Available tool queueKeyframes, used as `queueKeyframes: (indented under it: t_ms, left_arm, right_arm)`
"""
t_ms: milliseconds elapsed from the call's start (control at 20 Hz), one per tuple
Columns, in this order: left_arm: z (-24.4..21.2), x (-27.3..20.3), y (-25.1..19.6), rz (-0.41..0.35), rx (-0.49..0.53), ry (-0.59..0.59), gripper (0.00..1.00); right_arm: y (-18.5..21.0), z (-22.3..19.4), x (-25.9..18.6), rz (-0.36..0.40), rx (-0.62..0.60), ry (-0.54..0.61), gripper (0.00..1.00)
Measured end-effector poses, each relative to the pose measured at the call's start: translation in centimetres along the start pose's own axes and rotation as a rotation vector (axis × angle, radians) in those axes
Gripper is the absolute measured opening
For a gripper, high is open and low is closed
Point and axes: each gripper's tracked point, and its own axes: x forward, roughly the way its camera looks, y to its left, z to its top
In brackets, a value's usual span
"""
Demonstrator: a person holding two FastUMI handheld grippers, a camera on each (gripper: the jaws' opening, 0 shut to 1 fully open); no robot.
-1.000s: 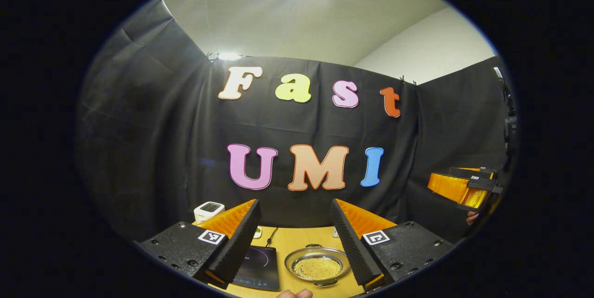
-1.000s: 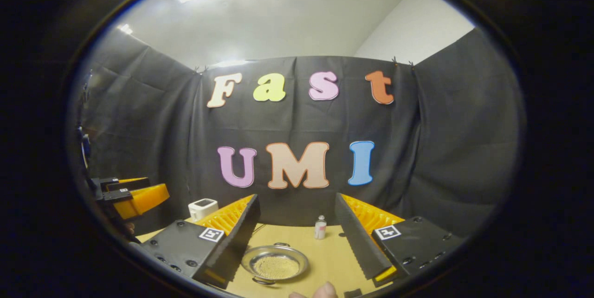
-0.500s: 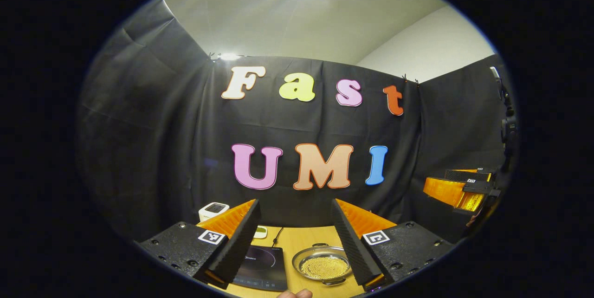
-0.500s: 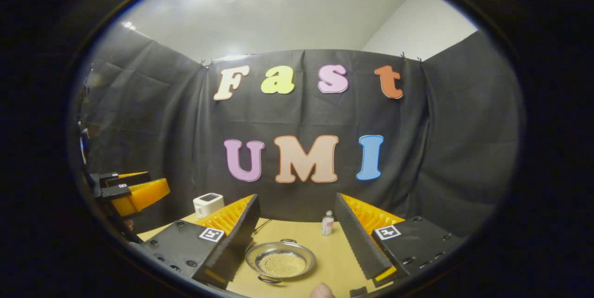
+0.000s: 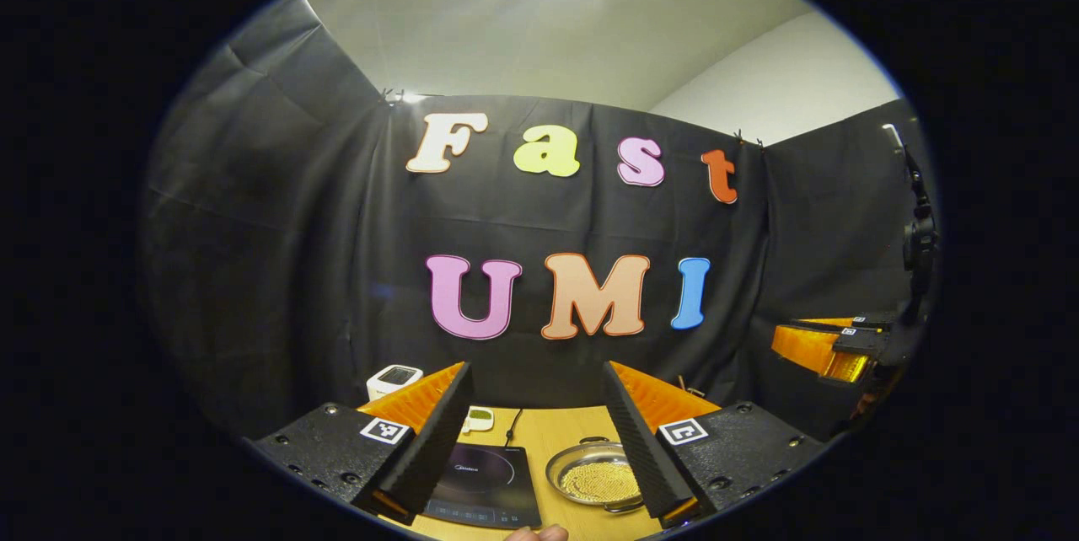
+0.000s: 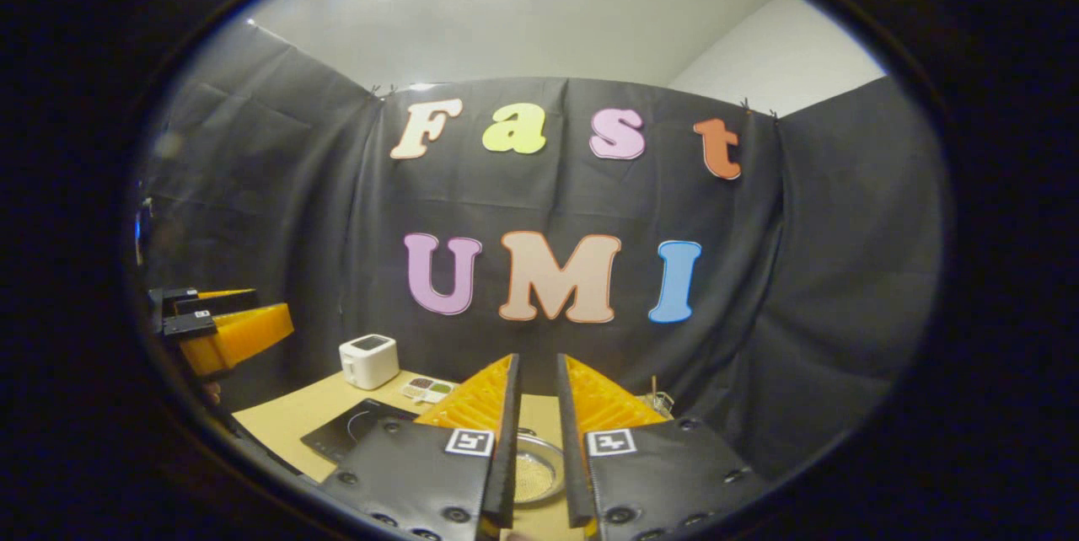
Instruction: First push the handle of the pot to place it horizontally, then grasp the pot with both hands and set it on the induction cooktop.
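A shallow steel pot (image 5: 594, 478) with two small loop handles sits on the wooden table (image 5: 552, 436), right of a black induction cooktop (image 5: 485, 478). One handle points toward the wall, the other toward me. My left gripper (image 5: 536, 368) is open and held above the table, with nothing between its fingers. In the right gripper view, my right gripper (image 6: 537, 360) is shut to a narrow slit with nothing in it. Part of the pot (image 6: 533, 474) shows through the slit, and the cooktop (image 6: 350, 427) lies to its left. Each gripper also shows in the other's view, the right gripper (image 5: 830, 347) and the left gripper (image 6: 228, 334), both in the air.
A white boxy appliance (image 6: 368, 360) stands at the table's back left. A small flat tray with coloured patches (image 6: 427, 389) lies beside it. A small wire item (image 6: 657, 399) sits at the back right near the cloth wall. A cable (image 5: 512, 423) runs from the cooktop toward the wall.
My right gripper has gone from wide open to shut and has tipped down toward the pot. The left gripper view has drifted, so the cooktop and pot sit farther right.
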Motion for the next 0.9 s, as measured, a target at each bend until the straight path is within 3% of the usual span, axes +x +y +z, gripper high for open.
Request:
queueKeyframes:
  t_ms: [100,150,200,350,400,500,650,750,850,900]
  left_arm:
    - [-0.4,0.3,0.1,0.000,-0.002,0.011,0.87]
    - [-0.5,0.6,0.1,0.003,-0.003,0.012,0.92]
    - [-0.7,0.8,0.1,0.009,-0.003,0.015,0.92]
    - [-1.7,1.9,0.2,0.040,0.000,0.041,0.92]
    - [-1.9,2.3,0.1,0.050,0.004,0.048,0.87]
    - [-2.6,3.1,0.0,0.071,0.025,0.073,0.93]
    - [-2.7,4.4,-0.5,0.109,0.064,0.090,0.93]
    - [-2.5,5.1,-0.9,0.139,0.081,0.095,0.87]
    - [-3.3,5.7,-1.7,0.165,0.085,0.125,0.87]
    - [-3.8,5.8,-2.0,0.175,0.088,0.145,0.92]
  right_arm:
    - [1.1,-0.8,0.8,0.030,-0.003,0.015,0.23]
    - [1.0,-1.5,0.9,0.039,0.001,0.026,0.22]
    - [1.3,-2.0,1.3,0.058,0.001,0.046,0.02]
    - [1.6,-5.3,2.5,0.103,0.006,0.138,0.02]
    - [2.0,-6.9,2.8,0.125,0.024,0.186,0.03]
    - [1.6,-10.1,4.3,0.153,0.055,0.258,0.00]
    - [2.2,-12.1,6.1,0.230,0.109,0.293,0.07]
    - [2.4,-13.6,7.1,0.282,0.122,0.307,0.00]
    - [2.8,-15.5,7.7,0.327,0.144,0.338,0.02]
    - [3.0,-16.6,7.9,0.345,0.158,0.361,0.02]
